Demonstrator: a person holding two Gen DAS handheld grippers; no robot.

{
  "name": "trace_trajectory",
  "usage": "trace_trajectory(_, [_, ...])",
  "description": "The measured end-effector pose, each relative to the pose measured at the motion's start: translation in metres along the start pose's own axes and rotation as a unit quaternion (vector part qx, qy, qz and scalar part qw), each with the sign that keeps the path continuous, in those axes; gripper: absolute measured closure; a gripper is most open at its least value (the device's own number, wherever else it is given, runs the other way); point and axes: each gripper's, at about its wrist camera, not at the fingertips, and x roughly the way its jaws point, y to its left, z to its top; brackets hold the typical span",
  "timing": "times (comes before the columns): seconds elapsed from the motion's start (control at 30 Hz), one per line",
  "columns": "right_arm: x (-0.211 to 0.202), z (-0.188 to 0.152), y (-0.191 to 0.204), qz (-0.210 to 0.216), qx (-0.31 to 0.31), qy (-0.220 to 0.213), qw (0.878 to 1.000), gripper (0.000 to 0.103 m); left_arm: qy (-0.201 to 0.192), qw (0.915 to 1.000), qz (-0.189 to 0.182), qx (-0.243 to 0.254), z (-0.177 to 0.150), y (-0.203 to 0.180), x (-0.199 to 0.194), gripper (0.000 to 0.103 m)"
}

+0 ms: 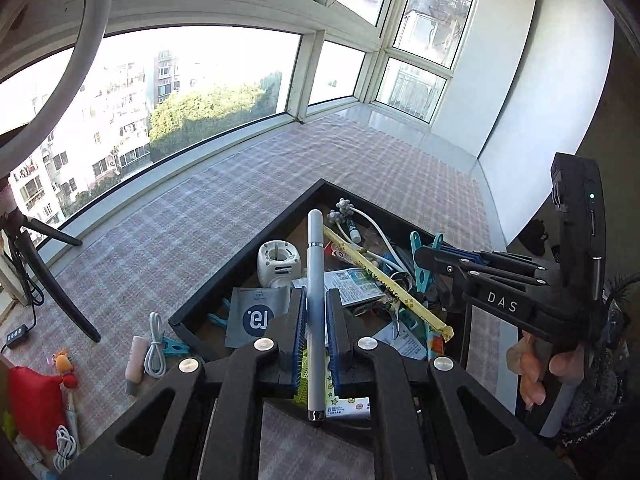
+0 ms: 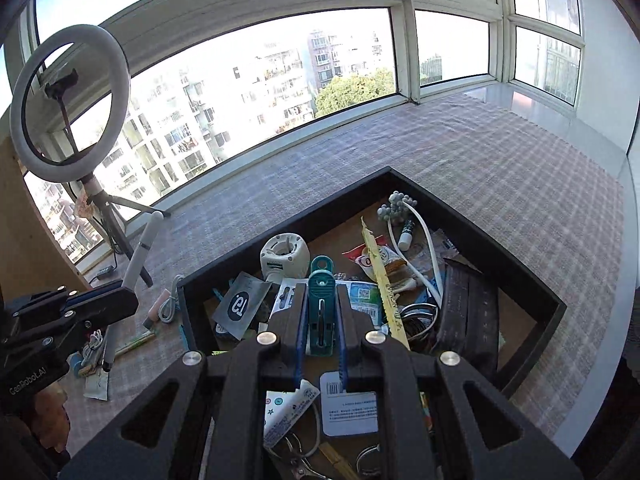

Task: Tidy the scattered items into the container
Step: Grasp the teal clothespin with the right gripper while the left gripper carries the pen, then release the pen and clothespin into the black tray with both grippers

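Both wrist cams above shared tray (image 1: 256, 248)

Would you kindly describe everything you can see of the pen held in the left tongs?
The pen is a long, slim, pale grey-white cylinder, smooth and matte, with a thin silver band near its far end and a silver tip at its near end. It lies lengthwise between the blue pads of the left tongs, which are shut on its middle. It hangs above the black tray, far end over the clutter inside, touching only the pads.
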Motion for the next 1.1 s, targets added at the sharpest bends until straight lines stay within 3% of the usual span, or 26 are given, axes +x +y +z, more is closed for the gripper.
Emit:
trace_trajectory(0.07, [-0.004, 0.003, -0.012, -0.016, 0.009, -0.009, 1.0, 0.054, -0.002, 1.0, 0.004, -0.005, 0.005, -0.005, 0.006, 0.037])
trace_trajectory(0.1, [-0.006, 0.005, -0.018, -0.024, 0.013, -0.014, 1.0, 0.03, -0.007, 0.9999, 0.0, -0.009, 0.006, -0.006, 0.006, 0.04])
trace_trajectory(0.13, [-0.008, 0.007, -0.025, -0.032, 0.018, -0.018, 0.999, 0.027, -0.007, 0.9999, -0.003, -0.011, 0.006, -0.007, 0.006, 0.04])
trace_trajectory(0.27, [-0.013, 0.01, -0.035, -0.049, 0.022, -0.025, 0.998, 0.027, -0.004, 0.9999, 0.003, -0.012, 0.002, -0.003, 0.005, 0.04])
trace_trajectory(0.6, [-0.004, 0.004, 0.004, -0.014, -0.014, -0.01, 1.0, 0.027, 0.003, 0.9988, 0.033, -0.037, -0.029, 0.044, -0.025, 0.04])
trace_trajectory(0.73, [0.001, -0.002, 0.019, 0.007, -0.03, 0.001, 1.0, 0.027, 0.019, 0.9956, 0.086, -0.031, -0.062, 0.087, -0.048, 0.04])
trace_trajectory(0.87, [0.011, -0.01, 0.041, 0.037, -0.048, 0.016, 0.998, 0.027, 0.046, 0.9864, 0.145, -0.062, -0.102, 0.153, -0.076, 0.045])
trace_trajectory(1.0, [0.025, -0.021, 0.081, 0.073, -0.091, 0.034, 0.993, 0.027, 0.07, 0.9748, 0.184, -0.105, -0.137, 0.212, -0.102, 0.047])
trace_trajectory(1.1, [0.038, -0.029, 0.12, 0.104, -0.14, 0.053, 0.983, 0.028, 0.088, 0.9705, 0.193, -0.115, -0.156, 0.239, -0.111, 0.048])
